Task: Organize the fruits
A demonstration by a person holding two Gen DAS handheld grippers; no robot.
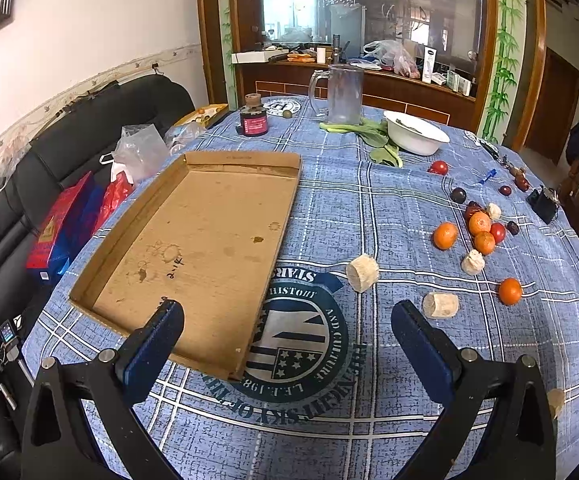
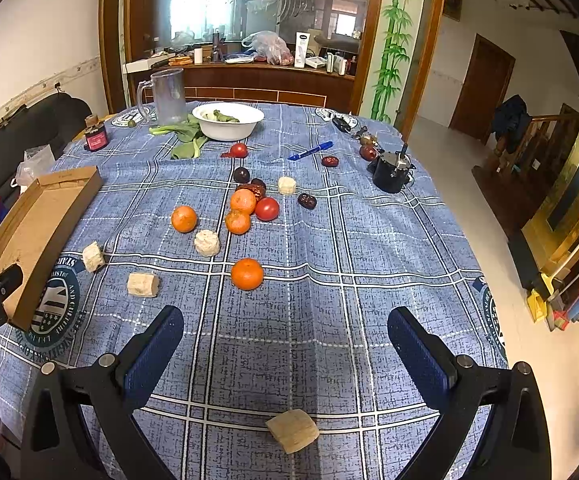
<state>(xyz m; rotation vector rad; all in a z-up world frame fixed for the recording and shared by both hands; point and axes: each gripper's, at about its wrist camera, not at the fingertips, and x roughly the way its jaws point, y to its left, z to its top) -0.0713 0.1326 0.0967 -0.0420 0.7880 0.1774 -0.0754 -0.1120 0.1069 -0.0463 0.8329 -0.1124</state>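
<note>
A shallow cardboard tray (image 1: 193, 248) (image 2: 29, 232) lies bare on the blue checked tablecloth, left side. Right of it are scattered fruits: several oranges, the nearest one (image 2: 247, 273) (image 1: 510, 291), others in a cluster (image 2: 243, 201) (image 1: 479, 223), red tomatoes (image 2: 267, 209) (image 1: 439, 167), dark plums and dates (image 2: 241, 175), and pale cut chunks (image 2: 142, 284) (image 1: 440, 305) (image 2: 292, 430). My left gripper (image 1: 287, 320) is open over the tray's near right corner. My right gripper (image 2: 285, 324) is open above the cloth, short of the nearest orange, holding nothing.
At the far side stand a glass mug (image 1: 343, 94), a white bowl (image 1: 415, 132) with greens, leafy greens (image 1: 377, 138), a small dark jar (image 1: 254, 117), a blue pen (image 2: 310, 150) and a black cup (image 2: 391, 172). A black sofa (image 1: 69, 152) with bags flanks the left.
</note>
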